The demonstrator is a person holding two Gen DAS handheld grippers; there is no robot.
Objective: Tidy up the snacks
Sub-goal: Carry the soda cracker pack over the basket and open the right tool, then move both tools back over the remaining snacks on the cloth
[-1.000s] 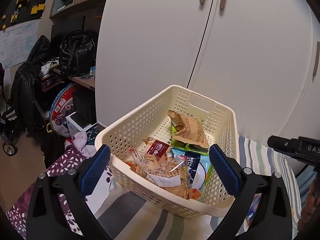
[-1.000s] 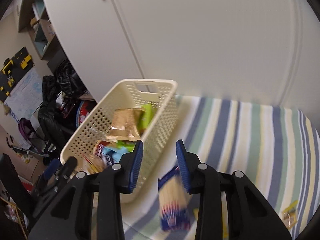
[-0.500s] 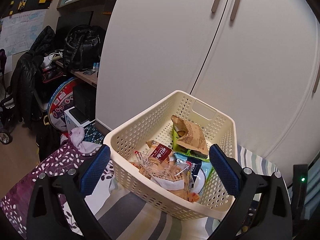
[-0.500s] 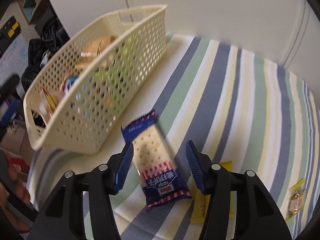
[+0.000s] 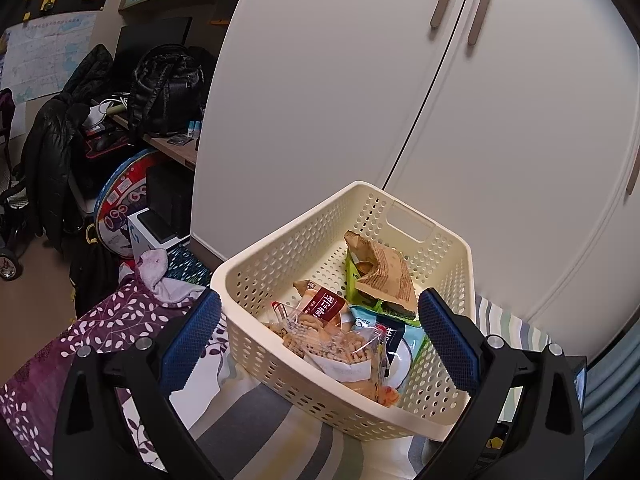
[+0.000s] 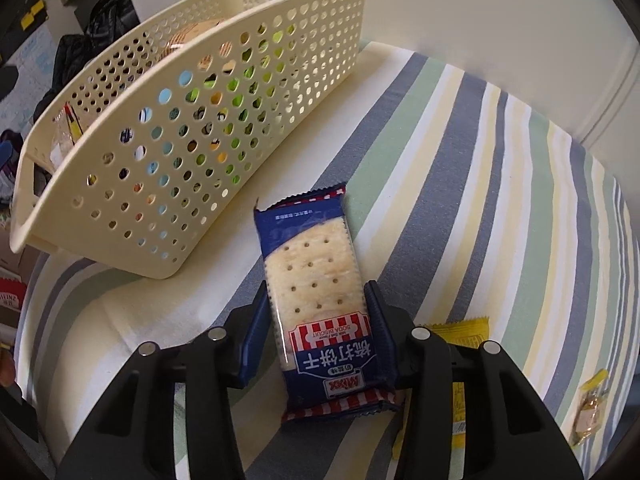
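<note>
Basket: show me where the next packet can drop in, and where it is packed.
In the basket, the bare floor lies along the left wall at the far end, toward the handle cutout, left of the brown packet. The near end is crowded: the clear bag of twists lies on the dark red packet and blue packet.

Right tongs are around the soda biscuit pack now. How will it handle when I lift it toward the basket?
The soda biscuit pack probably stays fairly stiff, since flat crackers fill its clear window. It looks light. The crackers are likely brittle, so the right tongs should squeeze gently. The glossy wrapper may slip, and the crimped ends will flop.
</note>
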